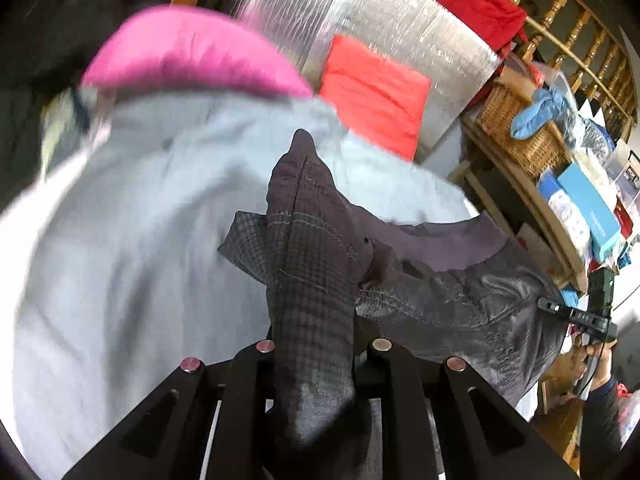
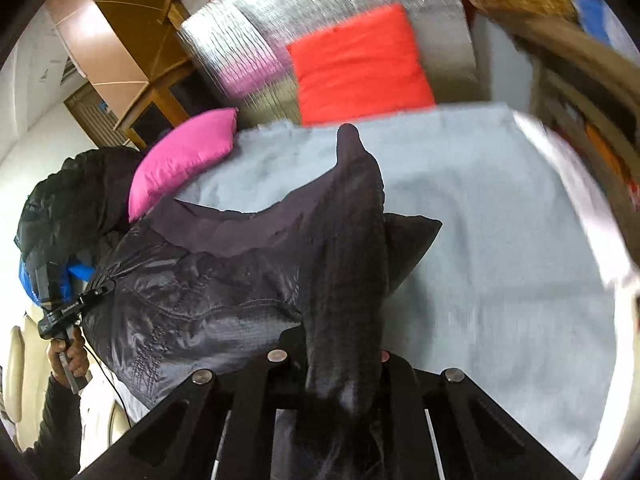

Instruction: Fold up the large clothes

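Observation:
A dark purple-grey quilted garment (image 1: 460, 300) hangs stretched between my two grippers above a pale blue-grey sheet (image 1: 140, 240). My left gripper (image 1: 316, 354) is shut on one bunched corner of it, and the cloth stands up past the fingers. In the right wrist view the same garment (image 2: 192, 280) runs off to the left. There my right gripper (image 2: 340, 360) is shut on the other corner. A hand (image 1: 588, 360) holds the right gripper's handle at the far right edge. Another hand (image 2: 68, 356) grips the left one's handle at the lower left.
On the sheet (image 2: 500, 260) lie a pink padded piece (image 2: 184, 156) and an orange-red folded piece (image 2: 360, 68), before a silver foil mat (image 1: 400, 28). A black puffy jacket (image 2: 68, 200) lies left. A wicker basket (image 1: 516, 120), cluttered shelf (image 1: 580, 200) and wooden railing (image 1: 560, 20) stand right.

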Demonstrator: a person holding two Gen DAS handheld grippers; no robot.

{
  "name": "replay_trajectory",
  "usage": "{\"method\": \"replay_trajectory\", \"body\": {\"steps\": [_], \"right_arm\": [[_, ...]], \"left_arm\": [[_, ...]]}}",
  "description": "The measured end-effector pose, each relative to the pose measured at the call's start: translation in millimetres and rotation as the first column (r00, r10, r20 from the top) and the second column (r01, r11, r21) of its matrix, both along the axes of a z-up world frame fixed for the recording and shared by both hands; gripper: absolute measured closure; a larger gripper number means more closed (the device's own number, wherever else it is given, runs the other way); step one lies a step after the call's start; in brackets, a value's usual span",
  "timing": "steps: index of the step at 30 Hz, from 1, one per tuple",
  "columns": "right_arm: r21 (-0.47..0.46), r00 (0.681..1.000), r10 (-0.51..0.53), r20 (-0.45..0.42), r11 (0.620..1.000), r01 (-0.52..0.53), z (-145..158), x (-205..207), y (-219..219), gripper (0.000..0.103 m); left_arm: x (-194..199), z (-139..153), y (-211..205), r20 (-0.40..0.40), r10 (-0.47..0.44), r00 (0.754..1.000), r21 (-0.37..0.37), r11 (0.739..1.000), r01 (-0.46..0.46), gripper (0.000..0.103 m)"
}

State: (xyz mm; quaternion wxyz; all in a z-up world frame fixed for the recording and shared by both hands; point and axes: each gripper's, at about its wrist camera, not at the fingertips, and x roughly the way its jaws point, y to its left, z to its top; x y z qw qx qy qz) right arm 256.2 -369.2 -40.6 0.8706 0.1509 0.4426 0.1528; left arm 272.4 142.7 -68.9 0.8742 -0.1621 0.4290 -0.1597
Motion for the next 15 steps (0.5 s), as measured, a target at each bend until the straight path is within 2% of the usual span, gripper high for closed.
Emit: {"method": "replay_trajectory", "body": {"steps": [2, 3, 4, 5, 6, 7, 9, 11, 13, 15], "right_arm": [[0.011, 0.999, -0.011, -0.048, 1.0, 0.011, -39, -20, -4, 0.09], [0.017, 0.997, -0.022, -0.075, 1.0, 0.023, -60, -24, -5, 0.087], [0.024, 0.993, -0.048, -0.111, 0.998, 0.051, -81, -30, -10, 0.08], [0.032, 0.987, -0.083, -0.14, 0.996, 0.089, -98, -34, -16, 0.064], [0.047, 0.979, -0.128, -0.159, 0.989, 0.137, -113, -41, -23, 0.049], [0.051, 0.973, -0.165, -0.159, 0.983, 0.175, -118, -47, -29, 0.026], [0.042, 0.966, -0.223, -0.134, 0.972, 0.23, -112, -61, -39, 0.024], [-0.037, 0.954, -0.288, -0.084, 0.958, 0.286, -90, -73, -44, 0.024], [-0.084, 0.953, -0.303, 0.003, 0.949, 0.303, -62, -85, -39, 0.024], [-0.093, 0.958, -0.274, 0.087, 0.955, 0.282, -35, -96, -23, 0.024]], "left_arm": [[-7, -37, -3, -0.052, 0.038, 0.998, 0.024, 0.999, -0.036, 0.083], [-9, -51, -4, -0.086, 0.058, 0.995, 0.04, 0.998, -0.055, 0.074], [-11, -73, -2, -0.136, 0.095, 0.986, 0.074, 0.994, -0.086, 0.058], [-14, -82, 0, -0.154, 0.126, 0.98, 0.093, 0.989, -0.113, 0.048], [-16, -86, 6, -0.162, 0.164, 0.973, 0.103, 0.984, -0.148, 0.033], [-21, -83, 10, -0.158, 0.194, 0.968, 0.114, 0.978, -0.177, 0.027], [-33, -67, 17, -0.131, 0.249, 0.96, 0.194, 0.956, -0.221, 0.025], [-46, -50, 21, -0.099, 0.309, 0.946, 0.279, 0.921, -0.272, 0.023], [-62, -30, 20, -0.031, 0.362, 0.932, 0.315, 0.888, -0.334, 0.022], [-77, -16, 6, 0.056, 0.382, 0.922, 0.366, 0.852, -0.375, 0.022]]}}
